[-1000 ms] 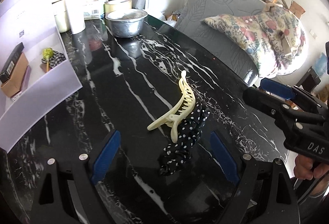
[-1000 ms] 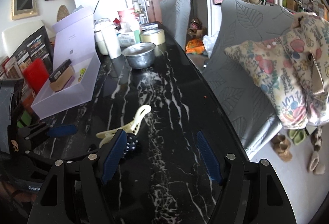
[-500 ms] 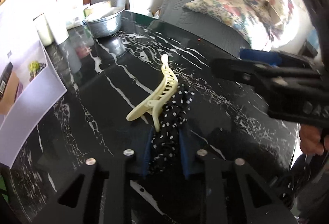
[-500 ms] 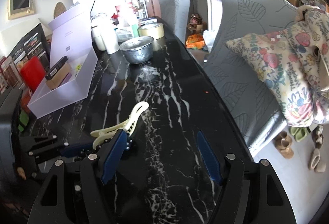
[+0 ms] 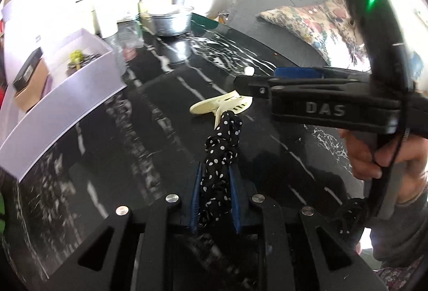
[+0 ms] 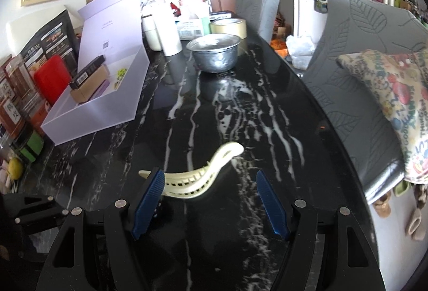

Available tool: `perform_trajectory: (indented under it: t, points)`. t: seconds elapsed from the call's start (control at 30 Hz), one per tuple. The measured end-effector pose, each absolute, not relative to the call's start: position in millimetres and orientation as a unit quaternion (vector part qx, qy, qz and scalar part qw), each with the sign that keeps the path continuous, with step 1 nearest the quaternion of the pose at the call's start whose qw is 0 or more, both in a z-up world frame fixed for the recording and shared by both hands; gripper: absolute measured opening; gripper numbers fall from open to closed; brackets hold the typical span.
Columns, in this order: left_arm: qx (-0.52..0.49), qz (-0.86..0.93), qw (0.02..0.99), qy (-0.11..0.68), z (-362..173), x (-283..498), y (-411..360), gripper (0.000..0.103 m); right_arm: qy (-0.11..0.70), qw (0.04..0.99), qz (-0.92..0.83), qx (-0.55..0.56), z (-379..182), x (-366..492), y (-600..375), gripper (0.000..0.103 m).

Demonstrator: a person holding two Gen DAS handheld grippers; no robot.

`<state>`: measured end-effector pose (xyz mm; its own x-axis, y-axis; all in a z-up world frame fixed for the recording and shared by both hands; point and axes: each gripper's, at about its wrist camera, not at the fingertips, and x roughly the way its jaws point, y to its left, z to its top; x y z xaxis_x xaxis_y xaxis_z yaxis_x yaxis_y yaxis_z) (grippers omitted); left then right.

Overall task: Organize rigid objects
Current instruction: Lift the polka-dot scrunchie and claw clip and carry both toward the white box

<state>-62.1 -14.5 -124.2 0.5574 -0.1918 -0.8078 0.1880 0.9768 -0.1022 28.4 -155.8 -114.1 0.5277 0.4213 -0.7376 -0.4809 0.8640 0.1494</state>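
A black polka-dot scrunchie lies stretched on the black marble table. My left gripper grips its near end, the jaws closing the last bit with both blue pads pressing the fabric. Its far end touches a cream plastic hair clip. My right gripper comes in from the right, low over the clip and held by a hand. In the right wrist view the gripper is open. The curved clip lies between its fingers, one end hidden by the left pad.
An open lilac box holding small cartons stands at the table's left edge. A metal bowl, cups and a tape roll crowd the far end. A grey chair with a flowered cushion stands along the right edge.
My left gripper went from wide open to shut on the scrunchie. The right gripper moved in from the right until the clip lay between its open fingers.
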Motion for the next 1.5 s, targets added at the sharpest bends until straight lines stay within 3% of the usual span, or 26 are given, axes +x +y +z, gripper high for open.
perform_trajectory:
  t: [0.6, 1.13, 1.33, 1.5]
  points:
    - [-0.049, -0.014, 0.885, 0.463, -133, -83, 55, 0.02, 0.423, 0.868, 0.253, -0.055, -126, 34, -111, 0.072]
    - [-0.048, -0.007, 0.89, 0.453, -137, -79, 60, 0.02, 0.438, 0.867, 0.237, 0.0, -132, 40, -111, 0.072]
    - [-0.049, -0.005, 0.891, 0.452, -136, -80, 60, 0.02, 0.431, 0.866, 0.252, -0.026, -135, 37, -97, 0.072]
    - [-0.048, -0.004, 0.891, 0.451, -136, -81, 60, 0.02, 0.427, 0.863, 0.268, -0.029, -135, 34, -98, 0.063]
